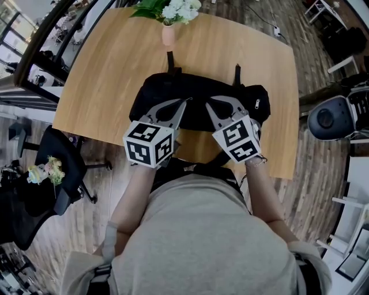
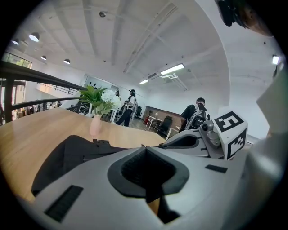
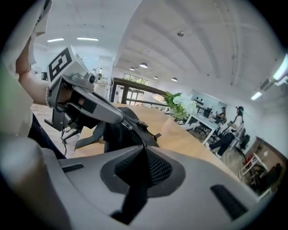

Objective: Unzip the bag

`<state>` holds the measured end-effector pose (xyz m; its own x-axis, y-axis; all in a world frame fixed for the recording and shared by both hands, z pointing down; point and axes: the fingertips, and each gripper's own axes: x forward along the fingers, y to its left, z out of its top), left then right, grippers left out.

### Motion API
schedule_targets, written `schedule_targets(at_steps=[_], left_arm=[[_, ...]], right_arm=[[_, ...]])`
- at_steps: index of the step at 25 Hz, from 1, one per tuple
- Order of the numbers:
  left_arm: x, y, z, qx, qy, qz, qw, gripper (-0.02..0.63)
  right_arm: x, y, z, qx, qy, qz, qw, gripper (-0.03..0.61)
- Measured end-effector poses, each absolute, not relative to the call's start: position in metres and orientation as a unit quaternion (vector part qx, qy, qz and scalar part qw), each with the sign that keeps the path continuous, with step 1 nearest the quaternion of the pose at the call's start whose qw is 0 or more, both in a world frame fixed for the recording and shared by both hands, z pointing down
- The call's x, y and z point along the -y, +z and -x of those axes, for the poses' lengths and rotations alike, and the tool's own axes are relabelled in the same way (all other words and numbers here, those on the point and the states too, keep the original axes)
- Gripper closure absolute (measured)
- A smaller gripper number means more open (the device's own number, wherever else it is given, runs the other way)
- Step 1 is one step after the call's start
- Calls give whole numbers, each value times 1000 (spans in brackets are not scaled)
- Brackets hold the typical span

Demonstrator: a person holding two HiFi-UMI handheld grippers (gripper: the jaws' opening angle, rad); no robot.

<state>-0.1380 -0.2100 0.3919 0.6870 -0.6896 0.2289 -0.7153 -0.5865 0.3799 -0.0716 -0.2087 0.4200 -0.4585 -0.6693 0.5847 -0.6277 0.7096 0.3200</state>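
Two grippers meet at the near side of a black bag (image 1: 199, 92), which lies across the middle of a wooden table (image 1: 109, 69), its long side running left to right. The left gripper (image 1: 184, 103) reaches in from the near left and the right gripper (image 1: 210, 106) from the near right; their tips are close together but apart, over the bag's near edge.

In the right gripper view its jaws are clenched on a black strip (image 3: 135, 197) that runs between the pads and hangs down behind them. The zip (image 3: 142, 137) runs along the top of the bag straight up to the tip of those jaws.

In the left gripper view the jaws are pressed together, with a dark fold of the bag caught low between them. The right gripper view shows that tip resting on the bag beside the zip line.

Two short straps (image 1: 170, 60) stick out from the bag's far side. A silver pull (image 1: 257, 104) sits on its right end.

A pink vase (image 1: 168, 34) of white flowers (image 1: 180, 10) stands at the table's far edge, well apart from the bag. A dark chair (image 1: 60, 164) stands on the floor to the near left of the table.
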Motion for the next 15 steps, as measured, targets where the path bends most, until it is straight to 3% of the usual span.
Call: schedule_targets(at_steps=[15], left_arm=[[218, 400, 205, 463, 36, -858, 218, 594]], right_arm=[[218, 425, 64, 845, -5, -407, 347, 548]])
